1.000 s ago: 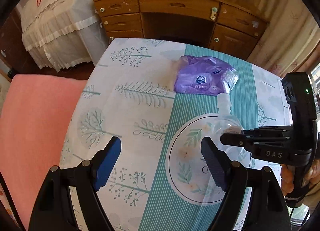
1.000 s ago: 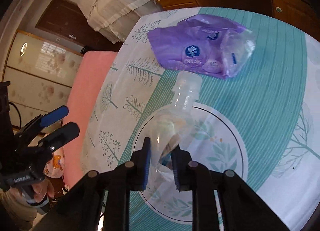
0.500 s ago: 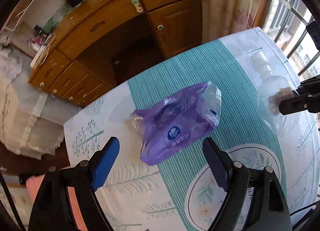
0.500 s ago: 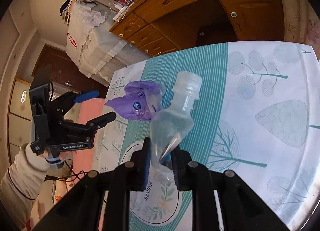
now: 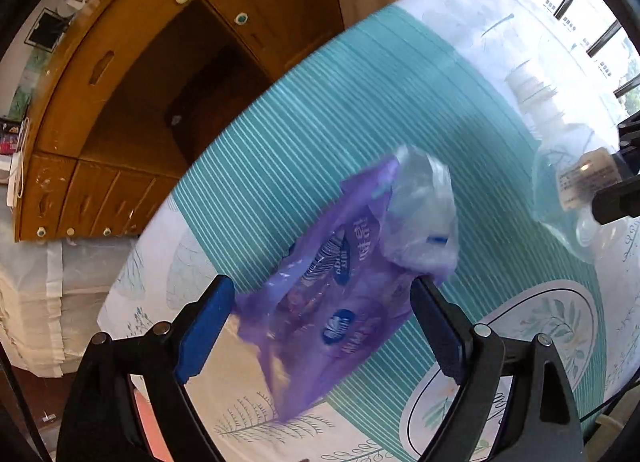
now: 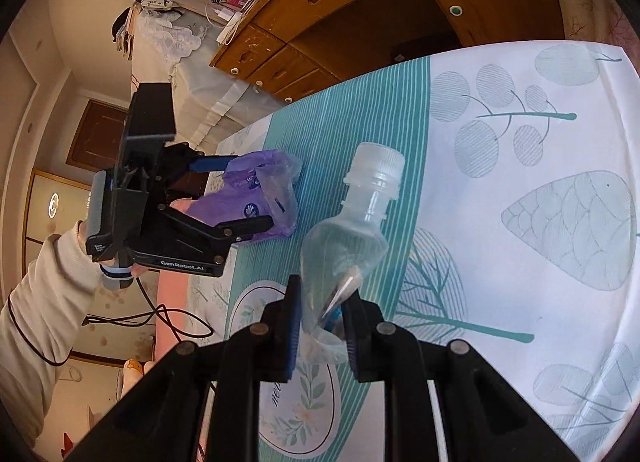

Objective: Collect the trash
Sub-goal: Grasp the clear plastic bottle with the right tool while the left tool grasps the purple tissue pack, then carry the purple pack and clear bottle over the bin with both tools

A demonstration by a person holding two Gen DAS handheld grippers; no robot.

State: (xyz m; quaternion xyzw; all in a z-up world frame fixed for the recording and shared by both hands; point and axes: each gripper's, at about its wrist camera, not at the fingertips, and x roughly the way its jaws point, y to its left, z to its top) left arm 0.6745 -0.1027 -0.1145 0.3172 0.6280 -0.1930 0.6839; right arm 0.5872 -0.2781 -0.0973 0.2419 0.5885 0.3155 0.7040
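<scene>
Steeply downward, the left gripper straddles the purple wrapper, jaws wide.

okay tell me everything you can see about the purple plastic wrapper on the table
The purple wrapper is a thin, crumpled, empty-looking plastic pack, glossy purple with blue oval logos and white print, with a clear crinkled end. It lies on the striped teal tablecloth. The left gripper is open, its fingers straddling the wrapper; whether they touch it is unclear.

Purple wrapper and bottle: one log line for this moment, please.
left gripper: open, astride purple wrapper on table | right gripper: shut on clear bottle | next: close left
</scene>
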